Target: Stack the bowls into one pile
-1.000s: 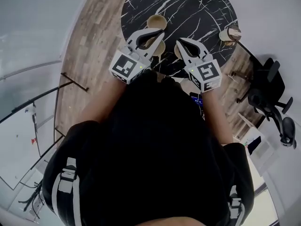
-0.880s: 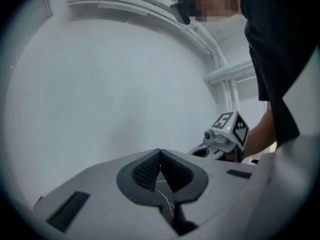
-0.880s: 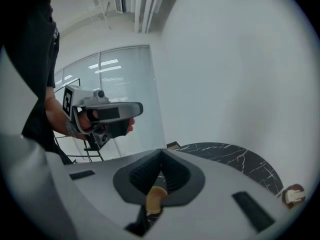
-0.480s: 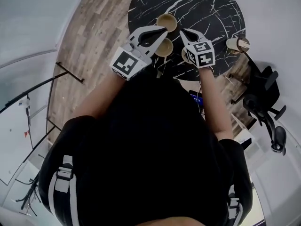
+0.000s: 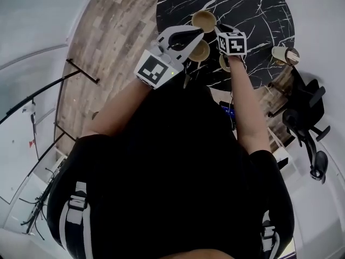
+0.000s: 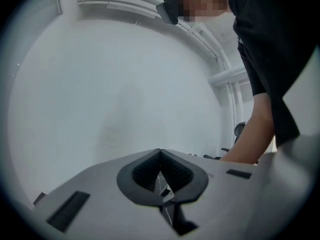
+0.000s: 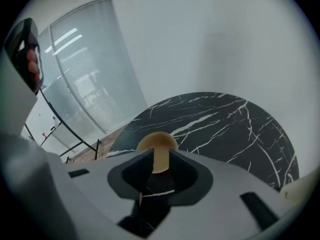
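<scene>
Black marble counter (image 5: 253, 9) carries bowls (image 5: 200, 51), unstacked. R claw (image 7: 160, 155): jaws just opened, apart, nothing clamped; one bowl (image 7: 157, 140) lies beyond gap. L claw (image 6: 160, 152): together. Risk: off-centre closure clips rim, bowl skids.

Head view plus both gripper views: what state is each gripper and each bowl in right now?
left gripper, shut, empty.
right gripper, open, just been opening; a bowl shows beyond the gap, ungripped.
far bowl, upright, unstacked.
middle bowl, upright, unstacked.
near bowl, unstacked, partly hidden by the right gripper.
</scene>
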A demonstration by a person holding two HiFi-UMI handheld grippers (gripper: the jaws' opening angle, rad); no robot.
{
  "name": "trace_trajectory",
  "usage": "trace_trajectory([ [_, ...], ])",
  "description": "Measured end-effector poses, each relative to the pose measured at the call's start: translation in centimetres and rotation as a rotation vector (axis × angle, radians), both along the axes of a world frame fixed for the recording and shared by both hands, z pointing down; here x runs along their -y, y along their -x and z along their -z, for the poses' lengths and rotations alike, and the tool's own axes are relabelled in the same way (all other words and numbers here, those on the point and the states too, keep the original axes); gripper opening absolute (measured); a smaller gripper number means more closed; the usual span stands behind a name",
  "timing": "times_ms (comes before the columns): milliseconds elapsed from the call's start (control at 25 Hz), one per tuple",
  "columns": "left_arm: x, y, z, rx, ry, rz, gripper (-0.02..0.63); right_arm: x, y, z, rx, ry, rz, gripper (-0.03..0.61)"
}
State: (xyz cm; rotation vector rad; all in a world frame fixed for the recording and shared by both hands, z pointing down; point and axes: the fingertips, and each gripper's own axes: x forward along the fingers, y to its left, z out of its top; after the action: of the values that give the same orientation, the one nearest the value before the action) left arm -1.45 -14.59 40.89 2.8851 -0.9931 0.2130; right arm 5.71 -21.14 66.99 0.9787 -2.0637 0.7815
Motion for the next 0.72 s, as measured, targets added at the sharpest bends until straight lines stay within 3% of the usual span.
trace_trajectory([
  [200,0.3,0.1,-0.2,-0.005,-0.004,-0.008,0.004,1.0,-0.2,-3.1,-0.024,0.064,-0.098,0.130],
  [520,0.4,0.8,-1.3,0.024,0.013,-0.002,0.005,1.6,-0.1,-7.8,-0.104,0.151,-0.100,0.134],
  [720,0.4,1.7,-1.8,0.034,0.026,-0.002,0.005,1.6,0.4,-9.2,-0.071,0.209,-0.132,0.115],
])
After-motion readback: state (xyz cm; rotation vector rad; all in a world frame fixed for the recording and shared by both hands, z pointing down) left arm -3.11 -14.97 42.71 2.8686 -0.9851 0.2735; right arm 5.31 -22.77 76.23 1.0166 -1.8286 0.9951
